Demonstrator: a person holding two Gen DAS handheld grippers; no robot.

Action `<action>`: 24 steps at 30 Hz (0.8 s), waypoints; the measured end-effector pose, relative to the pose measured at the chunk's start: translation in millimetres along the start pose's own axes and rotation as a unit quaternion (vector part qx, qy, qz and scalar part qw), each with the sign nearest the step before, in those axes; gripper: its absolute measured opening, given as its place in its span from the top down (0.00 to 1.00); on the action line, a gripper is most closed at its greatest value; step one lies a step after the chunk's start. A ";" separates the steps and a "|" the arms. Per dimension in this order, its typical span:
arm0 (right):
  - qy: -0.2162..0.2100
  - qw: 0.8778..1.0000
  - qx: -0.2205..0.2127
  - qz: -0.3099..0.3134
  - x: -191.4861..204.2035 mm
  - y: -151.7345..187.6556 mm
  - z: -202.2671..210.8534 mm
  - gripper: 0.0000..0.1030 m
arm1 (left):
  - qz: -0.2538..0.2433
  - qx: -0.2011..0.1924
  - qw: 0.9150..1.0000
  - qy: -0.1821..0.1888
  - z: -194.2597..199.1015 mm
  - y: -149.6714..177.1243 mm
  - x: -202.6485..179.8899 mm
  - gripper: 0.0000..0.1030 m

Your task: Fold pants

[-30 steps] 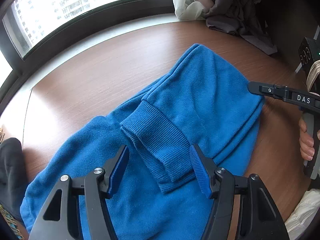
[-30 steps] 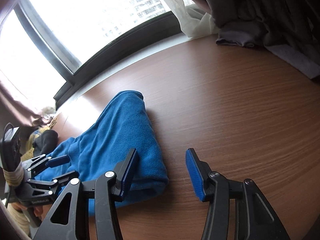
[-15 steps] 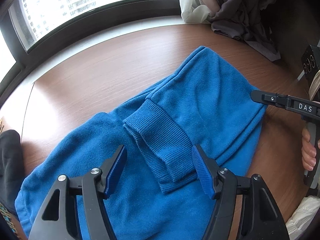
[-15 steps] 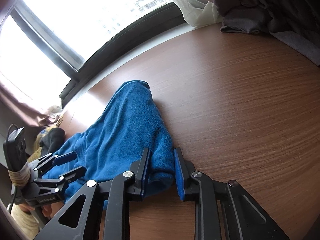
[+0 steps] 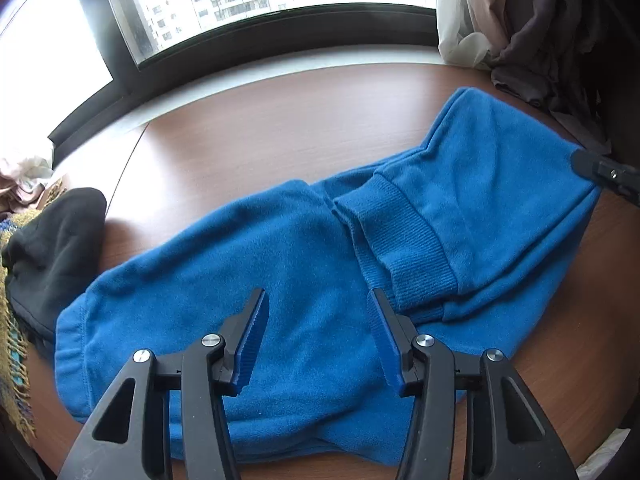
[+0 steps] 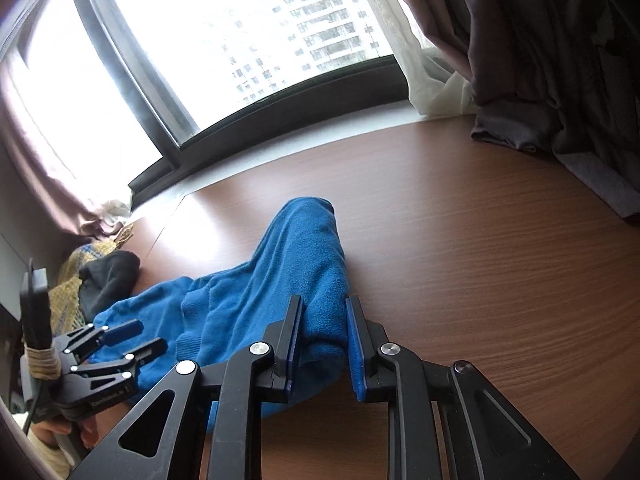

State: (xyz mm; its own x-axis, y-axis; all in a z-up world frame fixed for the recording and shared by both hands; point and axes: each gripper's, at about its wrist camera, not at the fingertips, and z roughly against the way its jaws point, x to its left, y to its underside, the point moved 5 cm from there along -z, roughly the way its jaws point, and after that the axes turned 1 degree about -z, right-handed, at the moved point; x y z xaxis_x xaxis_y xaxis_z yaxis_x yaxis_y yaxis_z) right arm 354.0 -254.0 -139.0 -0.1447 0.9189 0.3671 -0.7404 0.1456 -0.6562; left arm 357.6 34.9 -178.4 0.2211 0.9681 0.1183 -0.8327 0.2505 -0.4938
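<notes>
The right gripper (image 6: pixel 323 332) is clamped on the folded end of the blue pants (image 5: pixel 304 264). The left gripper (image 5: pixel 316 336), its jaws just narrowing, hangs unclenched above the pants, which lie across the tabletop (image 6: pixel 480 240) ahead of both.

Wooden table (image 5: pixel 256 136) – bright window (image 6: pixel 224 40)

Brown wooden table (image 5: pixel 260 128), blue pants (image 5: pixel 304 264), black garment (image 5: pixel 56 248), grey curtain hem (image 6: pixel 580 152)
</notes>
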 end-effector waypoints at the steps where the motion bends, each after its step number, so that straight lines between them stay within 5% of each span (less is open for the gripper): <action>1: -0.001 1.000 -0.004 0.008 4.2 -2.0 2.7 0.79 | 0.000 0.007 1.000 -0.001 -5.1 2.9 -0.8 0.53; 7: 0.002 0.999 -0.016 0.049 23.6 -9.3 11.6 0.79 | 0.022 0.004 1.000 0.015 -7.6 11.5 0.8 0.54; 12: -0.027 0.995 -0.036 0.091 50.9 -20.5 26.9 0.80 | 0.071 -0.058 0.996 0.020 29.3 9.0 17.7 0.53; 24: -0.096 0.958 -0.076 0.260 178.7 -24.7 52.8 0.81 | 0.172 -0.101 0.979 -0.036 83.1 40.2 101.0 0.52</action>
State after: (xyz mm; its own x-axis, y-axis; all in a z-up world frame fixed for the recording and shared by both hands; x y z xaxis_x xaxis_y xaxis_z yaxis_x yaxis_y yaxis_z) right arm 311.8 -112.7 -22.3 -0.5973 0.7989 0.0704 -0.4341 -0.2482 -0.8660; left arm 304.3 143.6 -114.8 -0.0971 0.9949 -0.0279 -0.7321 -0.0904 -0.6752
